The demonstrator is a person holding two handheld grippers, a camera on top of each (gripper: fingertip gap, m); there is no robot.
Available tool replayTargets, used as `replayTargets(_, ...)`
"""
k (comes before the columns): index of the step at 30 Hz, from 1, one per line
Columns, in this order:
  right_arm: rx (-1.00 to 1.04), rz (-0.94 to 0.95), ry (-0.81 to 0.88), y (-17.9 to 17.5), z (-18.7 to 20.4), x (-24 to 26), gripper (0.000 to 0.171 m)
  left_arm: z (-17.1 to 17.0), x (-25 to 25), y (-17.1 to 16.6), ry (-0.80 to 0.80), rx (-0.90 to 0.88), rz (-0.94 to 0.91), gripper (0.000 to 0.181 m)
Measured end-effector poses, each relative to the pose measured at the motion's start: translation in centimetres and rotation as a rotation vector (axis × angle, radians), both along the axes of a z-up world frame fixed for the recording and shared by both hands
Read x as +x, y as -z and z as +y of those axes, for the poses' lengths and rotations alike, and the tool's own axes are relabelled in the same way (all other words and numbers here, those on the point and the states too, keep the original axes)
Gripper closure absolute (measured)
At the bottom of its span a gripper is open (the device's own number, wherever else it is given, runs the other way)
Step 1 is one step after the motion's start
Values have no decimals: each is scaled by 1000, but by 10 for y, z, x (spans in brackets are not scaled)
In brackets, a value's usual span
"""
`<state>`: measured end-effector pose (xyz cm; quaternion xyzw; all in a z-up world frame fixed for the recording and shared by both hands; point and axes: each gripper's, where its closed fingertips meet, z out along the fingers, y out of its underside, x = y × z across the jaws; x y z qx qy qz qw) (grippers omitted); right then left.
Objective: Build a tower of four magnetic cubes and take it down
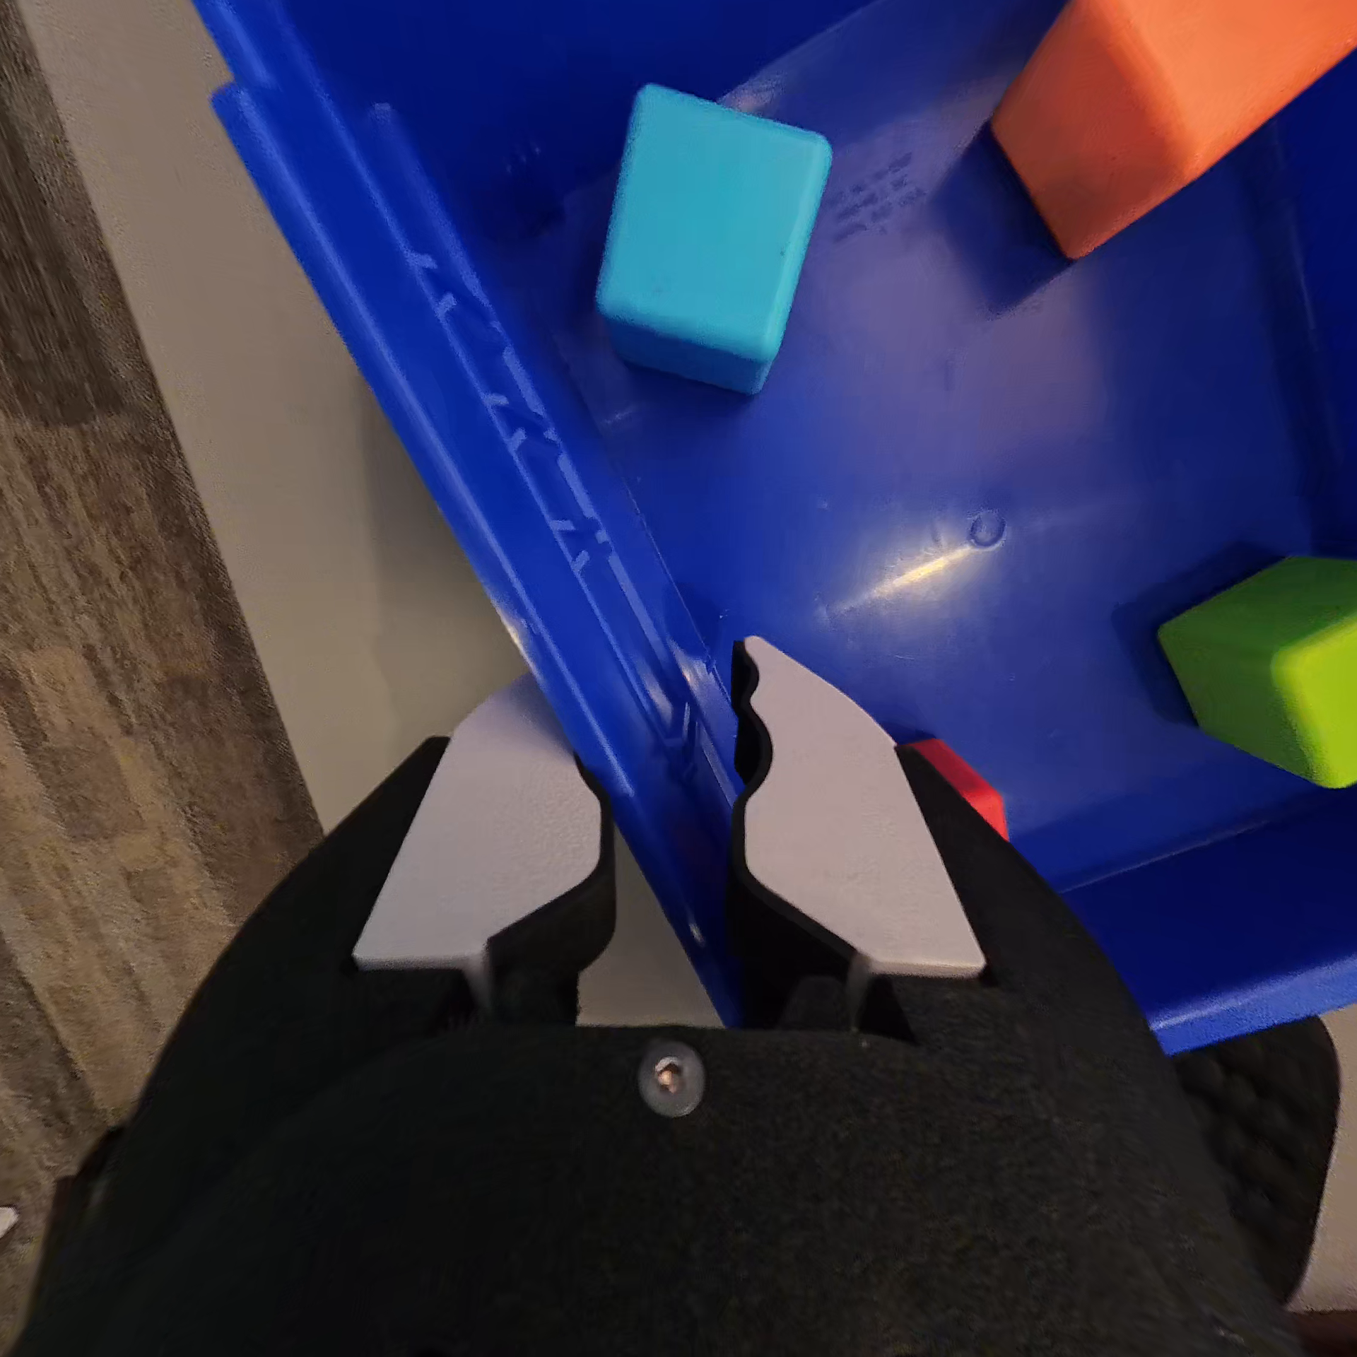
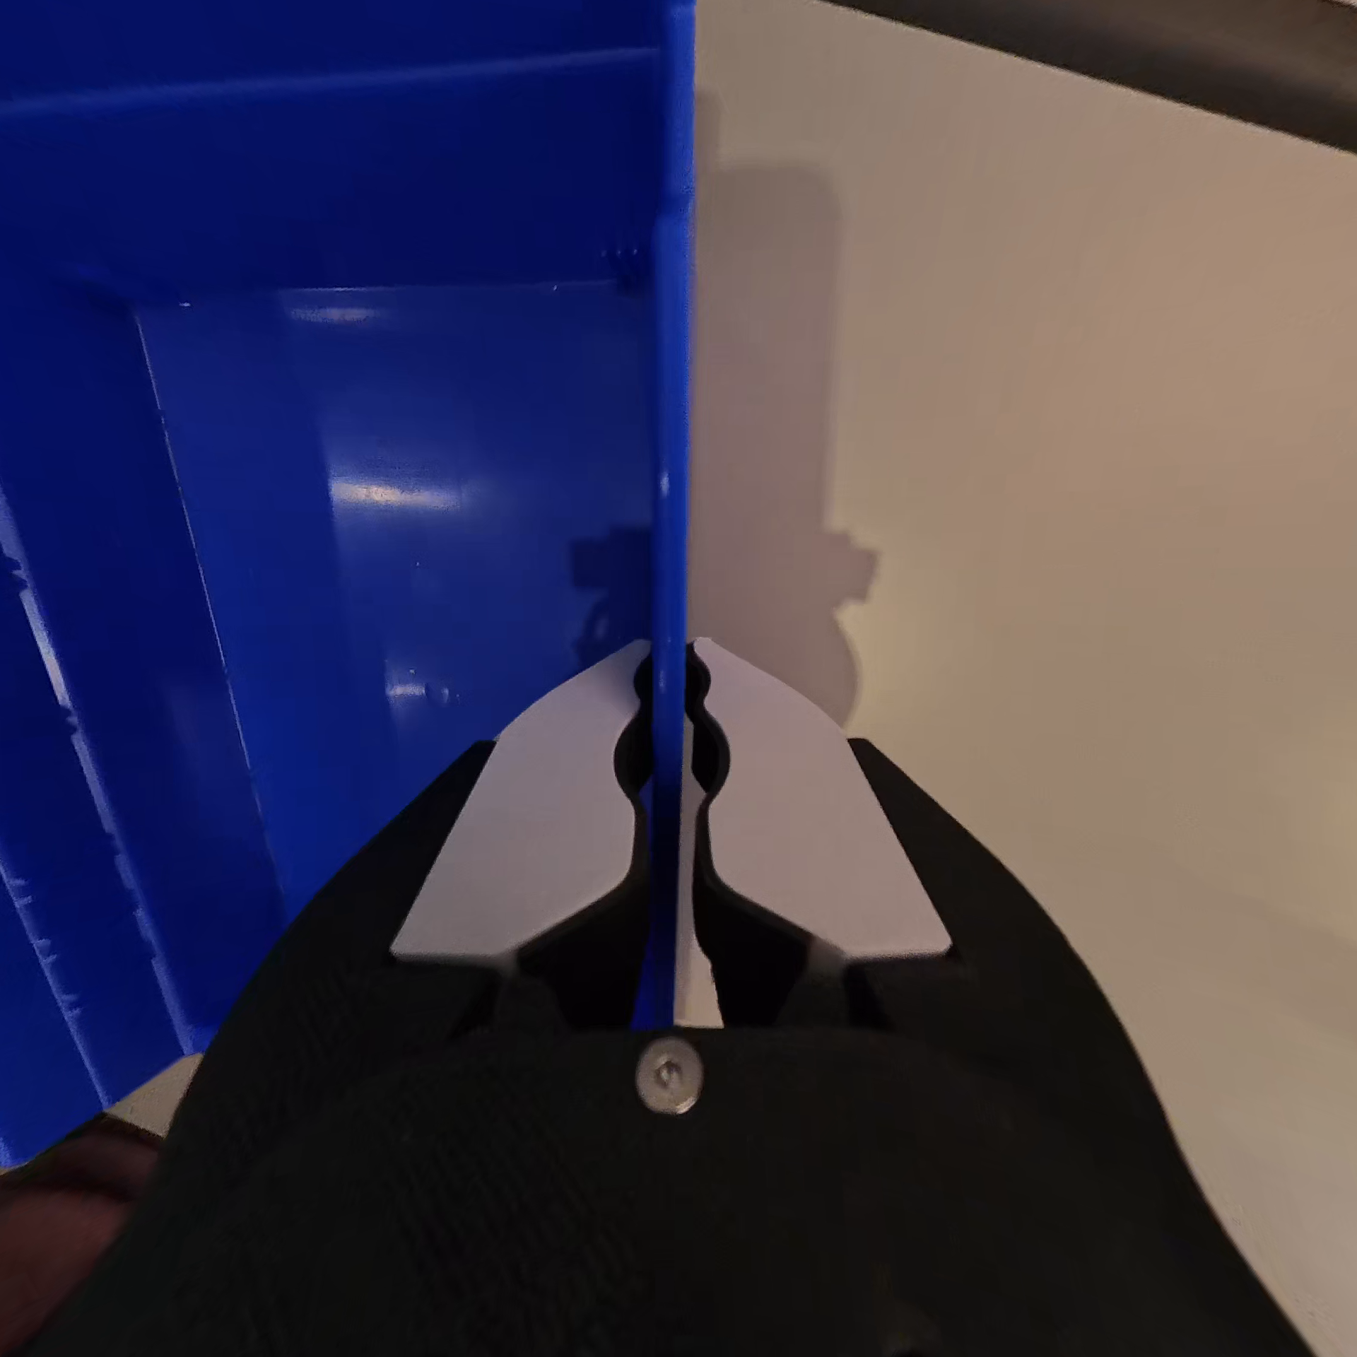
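Four cubes in the left wrist view: one cyan cube [image 1: 708,239] far left, one orange cube [image 1: 1160,110] far right, one green cube [image 1: 1270,664] near right, one red cube [image 1: 958,786] nearest, mostly hidden. One blue bin [image 1: 470,411] around all four. Two grippers: one left gripper [image 1: 653,690], one right gripper [image 2: 670,646]. One pale counter [image 2: 1065,477].

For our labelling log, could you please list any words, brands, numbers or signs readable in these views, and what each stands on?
Blue bin floor, between cyan cube and orange cube: moulded lettering, too blurred to read.
Bin rim: raised marks, unreadable.
Cubes and right wrist view: no writing.
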<state>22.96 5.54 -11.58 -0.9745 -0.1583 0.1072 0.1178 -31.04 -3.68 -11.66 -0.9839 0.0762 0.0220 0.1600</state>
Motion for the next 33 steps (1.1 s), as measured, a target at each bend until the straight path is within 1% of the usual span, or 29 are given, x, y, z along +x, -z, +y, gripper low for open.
replayTargets(5, -8, 13, 99, 0, 0, 73, 164, 13, 21, 1, 58, 5, 37, 161)
replayTargets(9, -3, 7, 167, 1, 2, 132, 165, 15, 31, 1, 96, -6, 90, 160)
replayTargets(13, 1, 1, 210, 1, 3, 186, 165, 15, 31, 1, 42, -19, 72, 161)
replayTargets(19, -6, -18, 257, 2, 1, 249, 164, 15, 30, 1, 8, -29, 96, 159)
replayTargets(23, 10, -29, 268, 2, -5, 269, 164, 15, 30, 1, 1, -29, 93, 159)
replayTargets(26, 37, -13, 258, 2, -6, 271, 164, 15, 31, 2, -8, -28, 85, 160)
replayTargets(30, 92, -74, 213, 2, -6, 271, 163, 15, 31, 2, -14, -26, 93, 159)
replayTargets(33, 101, -90, 206, 2, -5, 272, 163, 13, 34, 2, -45, -28, 59, 162)
